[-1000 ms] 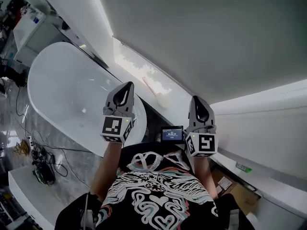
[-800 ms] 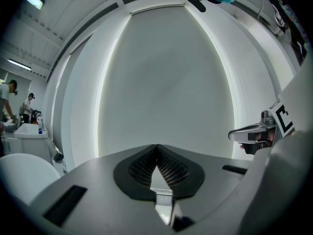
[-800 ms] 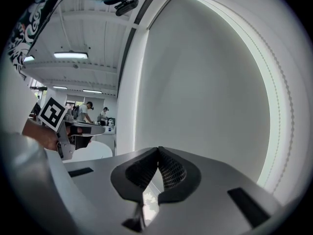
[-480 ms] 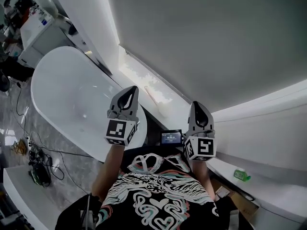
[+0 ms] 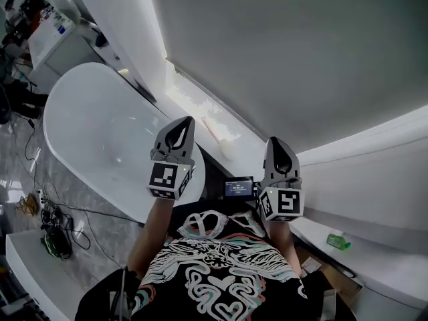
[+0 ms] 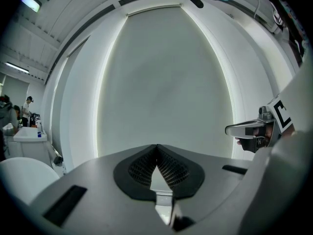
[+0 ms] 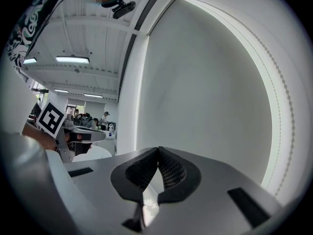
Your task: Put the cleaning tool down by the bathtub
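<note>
Plainly the left gripper [image 5: 182, 123] and right gripper [image 5: 277, 142] have their jaws together, empty; a swing toward 12 o'clock could knock the cleaning tool [image 5: 215, 134] off its ledge [image 5: 190, 105].

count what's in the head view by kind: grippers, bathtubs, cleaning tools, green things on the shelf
grippers: 2, left gripper and right gripper
bathtub: 1
cleaning tool: 1
green object: 1
total: 5

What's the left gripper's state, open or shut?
Shut and empty: the left gripper shows its jaw tips touching in its own view, nothing between them.
</note>
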The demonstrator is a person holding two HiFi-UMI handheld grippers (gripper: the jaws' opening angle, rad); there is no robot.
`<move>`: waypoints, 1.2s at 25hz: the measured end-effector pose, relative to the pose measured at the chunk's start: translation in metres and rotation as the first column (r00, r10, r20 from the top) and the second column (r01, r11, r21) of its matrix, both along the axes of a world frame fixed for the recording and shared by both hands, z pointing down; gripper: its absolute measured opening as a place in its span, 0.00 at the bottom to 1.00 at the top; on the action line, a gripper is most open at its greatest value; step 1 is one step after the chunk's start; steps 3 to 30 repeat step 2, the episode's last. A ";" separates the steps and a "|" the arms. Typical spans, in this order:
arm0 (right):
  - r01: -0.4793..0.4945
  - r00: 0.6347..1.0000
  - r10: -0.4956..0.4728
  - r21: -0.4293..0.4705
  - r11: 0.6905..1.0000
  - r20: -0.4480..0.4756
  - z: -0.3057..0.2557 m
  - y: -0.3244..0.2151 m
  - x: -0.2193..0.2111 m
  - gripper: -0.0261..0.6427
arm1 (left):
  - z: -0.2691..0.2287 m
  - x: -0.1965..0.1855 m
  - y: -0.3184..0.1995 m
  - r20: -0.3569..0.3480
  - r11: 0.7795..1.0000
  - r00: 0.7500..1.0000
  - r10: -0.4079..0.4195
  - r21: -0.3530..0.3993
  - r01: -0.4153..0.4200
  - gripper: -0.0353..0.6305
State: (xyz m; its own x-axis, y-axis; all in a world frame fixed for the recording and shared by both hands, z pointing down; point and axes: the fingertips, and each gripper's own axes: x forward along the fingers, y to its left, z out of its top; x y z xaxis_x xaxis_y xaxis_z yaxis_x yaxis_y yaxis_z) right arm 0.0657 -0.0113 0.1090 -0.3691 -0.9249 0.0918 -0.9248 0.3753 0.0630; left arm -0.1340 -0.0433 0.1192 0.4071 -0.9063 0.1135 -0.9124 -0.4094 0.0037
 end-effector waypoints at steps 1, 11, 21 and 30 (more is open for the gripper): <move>0.000 1.000 0.000 0.000 1.000 0.001 -0.001 0.001 0.000 0.08 | 0.000 0.000 0.001 0.002 1.000 1.000 0.000 0.000 0.000 0.08; -0.001 1.000 0.001 -0.001 1.000 0.002 -0.001 0.001 0.000 0.08 | -0.001 0.000 0.002 0.003 1.000 1.000 0.000 0.000 0.000 0.08; -0.001 1.000 0.001 -0.001 1.000 0.002 -0.001 0.001 0.000 0.08 | -0.001 0.000 0.002 0.003 1.000 1.000 0.000 0.000 0.000 0.08; -0.001 1.000 0.001 -0.001 1.000 0.002 -0.001 0.001 0.000 0.08 | -0.001 0.000 0.002 0.003 1.000 1.000 0.000 0.000 0.000 0.08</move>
